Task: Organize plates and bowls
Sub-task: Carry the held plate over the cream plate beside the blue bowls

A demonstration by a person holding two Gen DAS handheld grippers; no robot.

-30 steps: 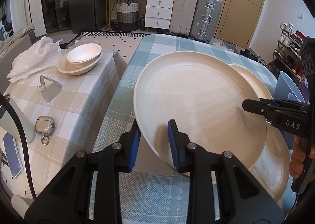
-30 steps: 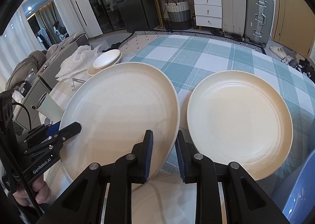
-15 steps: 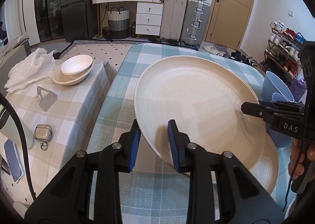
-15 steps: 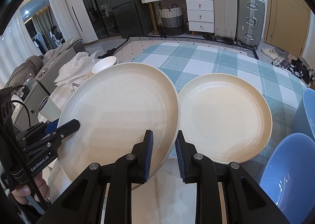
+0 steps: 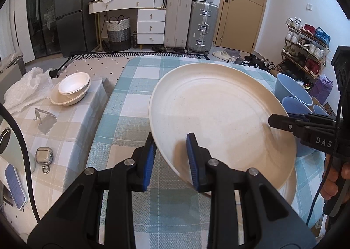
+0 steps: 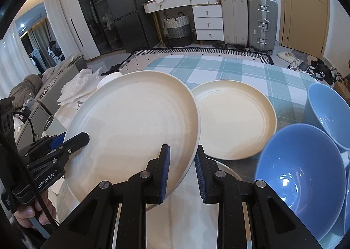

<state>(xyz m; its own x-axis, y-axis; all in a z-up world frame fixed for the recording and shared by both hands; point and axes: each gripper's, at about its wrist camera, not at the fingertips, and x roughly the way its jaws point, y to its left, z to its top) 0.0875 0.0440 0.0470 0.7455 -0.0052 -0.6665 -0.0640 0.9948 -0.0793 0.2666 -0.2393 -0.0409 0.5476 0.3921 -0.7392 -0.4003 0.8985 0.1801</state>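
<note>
A large cream plate (image 5: 221, 117) is held tilted above the teal checked table (image 5: 131, 87). My left gripper (image 5: 171, 157) is shut on its near-left rim; my right gripper (image 6: 182, 168) is shut on its opposite rim (image 6: 135, 131). A second cream plate (image 6: 234, 120) lies flat on the table beyond the held one. Another cream plate (image 6: 190, 222) lies under my right gripper and also shows below the held plate in the left wrist view (image 5: 288, 190). Blue bowls (image 6: 301, 176) stand at the right.
A side table (image 5: 72, 131) on the left carries stacked white bowls (image 5: 72, 90), a plastic bag (image 5: 26, 89), a metal stand (image 5: 44, 120), an earbud case (image 5: 44, 157) and a phone (image 5: 14, 185). Suitcases, drawers and a shoe rack stand beyond the table.
Both grippers have carried the held plate toward the right and nearer, away from the flat plate. The blue bowls have come into view beside it.
</note>
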